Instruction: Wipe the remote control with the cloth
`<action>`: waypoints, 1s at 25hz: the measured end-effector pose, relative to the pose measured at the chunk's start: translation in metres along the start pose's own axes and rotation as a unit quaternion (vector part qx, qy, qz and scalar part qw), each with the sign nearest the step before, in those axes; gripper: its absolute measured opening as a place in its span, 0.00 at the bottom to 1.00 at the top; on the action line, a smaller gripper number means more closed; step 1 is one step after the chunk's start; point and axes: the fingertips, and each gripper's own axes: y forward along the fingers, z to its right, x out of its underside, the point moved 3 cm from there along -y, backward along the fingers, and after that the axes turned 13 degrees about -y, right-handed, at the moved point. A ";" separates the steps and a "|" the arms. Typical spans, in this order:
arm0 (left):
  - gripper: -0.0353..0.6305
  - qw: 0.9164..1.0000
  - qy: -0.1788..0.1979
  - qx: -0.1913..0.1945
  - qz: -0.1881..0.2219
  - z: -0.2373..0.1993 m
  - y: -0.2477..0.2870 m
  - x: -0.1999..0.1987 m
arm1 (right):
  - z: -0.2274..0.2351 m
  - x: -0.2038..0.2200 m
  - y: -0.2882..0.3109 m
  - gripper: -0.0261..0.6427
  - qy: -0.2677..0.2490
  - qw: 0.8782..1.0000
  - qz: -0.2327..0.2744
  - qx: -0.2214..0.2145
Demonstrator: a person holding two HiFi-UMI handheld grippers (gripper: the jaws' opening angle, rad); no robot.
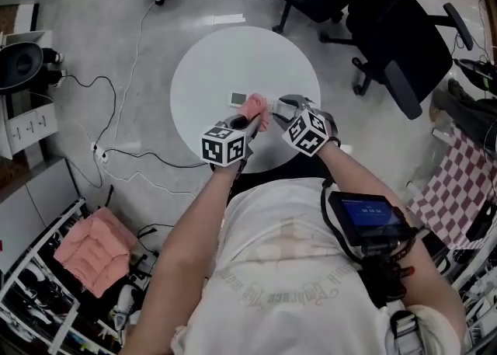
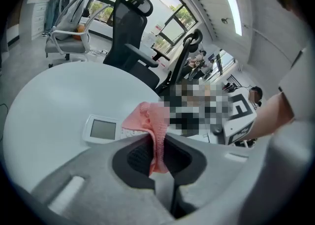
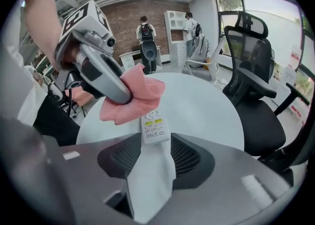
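Pink knitted cloth [image 2: 147,120], pinched by the left gripper [image 2: 156,157], drapes over the white remote control [image 3: 155,129] near the round white table's [image 1: 233,58] middle. The right gripper [image 3: 153,155] stands spread at the remote's button end.

The cloth [image 3: 135,98] hides the middle of the remote control [image 3: 155,129].

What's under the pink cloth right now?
The remote control: its button end shows below the cloth, its screen end in the left gripper view. The middle is covered, so whether cloth and remote touch there cannot be seen.
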 end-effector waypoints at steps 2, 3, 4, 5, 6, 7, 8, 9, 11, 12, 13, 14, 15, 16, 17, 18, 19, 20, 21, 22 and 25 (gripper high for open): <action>0.09 1.000 0.005 -0.014 -0.008 -0.002 0.004 -0.004 | -0.001 -0.001 0.005 0.38 -0.027 1.000 -0.004 -0.002; 0.09 1.000 0.008 -0.020 -0.014 -0.002 0.005 -0.006 | -0.003 -0.001 0.006 0.40 -0.040 0.999 -0.007 -0.004; 0.09 0.999 0.010 -0.024 -0.021 -0.002 0.006 -0.006 | -0.004 -0.002 0.008 0.42 -0.051 0.999 -0.009 -0.006; 0.09 0.999 0.012 -0.027 -0.028 -0.002 0.008 -0.007 | -0.005 -0.002 0.010 0.43 -0.059 0.998 -0.010 -0.008; 0.09 0.999 0.011 -0.030 -0.034 -0.003 0.010 -0.008 | -0.005 -0.002 0.012 0.43 -0.065 0.998 -0.010 -0.012; 0.09 0.999 0.010 -0.032 -0.040 -0.004 0.013 -0.009 | -0.004 -0.001 0.015 0.43 -0.069 0.997 -0.011 -0.015; 0.09 0.998 0.008 -0.034 -0.044 -0.006 0.016 -0.010 | -0.004 -0.001 0.017 0.43 -0.072 0.997 -0.011 -0.018; 0.09 0.998 0.006 -0.036 -0.047 -0.007 0.018 -0.011 | -0.004 -0.001 0.020 0.43 -0.076 0.997 -0.012 -0.020; 0.09 0.998 0.001 -0.037 -0.053 -0.008 0.022 -0.013 | -0.005 -0.001 0.023 0.42 -0.084 0.996 -0.013 -0.021; 0.09 0.998 0.000 -0.037 -0.057 -0.008 0.024 -0.014 | -0.006 -0.002 0.025 0.41 -0.088 0.996 -0.014 -0.022; 0.09 0.998 0.000 -0.036 -0.060 -0.007 0.027 -0.015 | -0.006 -0.002 0.026 0.39 -0.091 0.996 -0.014 -0.021; 0.09 0.997 0.001 -0.035 -0.063 -0.006 0.030 -0.017 | -0.006 -0.002 0.027 0.38 -0.093 0.995 -0.013 -0.020; 0.09 0.997 0.003 -0.033 -0.067 -0.003 0.034 -0.018 | -0.005 -0.002 0.027 0.36 -0.093 0.995 -0.013 -0.020; 0.09 0.997 0.005 -0.031 -0.072 0.000 0.037 -0.018 | -0.005 -0.002 0.027 0.36 -0.093 0.995 -0.012 -0.019; 0.09 0.997 0.009 -0.030 -0.077 0.004 0.041 -0.018 | -0.005 -0.002 0.027 0.36 -0.093 0.995 -0.012 -0.018; 0.09 0.996 0.013 -0.031 -0.084 0.006 0.044 -0.018 | -0.006 -0.002 0.026 0.36 -0.093 0.995 -0.012 -0.018; 0.09 0.995 0.017 -0.033 -0.089 0.007 0.048 -0.018 | -0.007 -0.002 0.026 0.36 -0.092 0.996 -0.012 -0.018; 0.09 0.995 0.021 -0.037 -0.094 0.006 0.051 -0.018 | -0.007 -0.001 0.026 0.36 -0.091 0.996 -0.012 -0.019; 0.09 0.994 0.026 -0.043 -0.098 0.004 0.053 -0.019 | -0.007 -0.001 0.027 0.36 -0.090 0.996 -0.012 -0.019; 0.09 0.993 0.031 -0.051 -0.100 0.000 0.054 -0.018 | -0.007 -0.001 0.026 0.36 -0.090 0.996 -0.013 -0.020; 0.09 0.991 0.058 -0.068 -0.101 -0.010 0.053 -0.018 | -0.008 -0.002 0.028 0.36 -0.092 0.995 -0.018 -0.020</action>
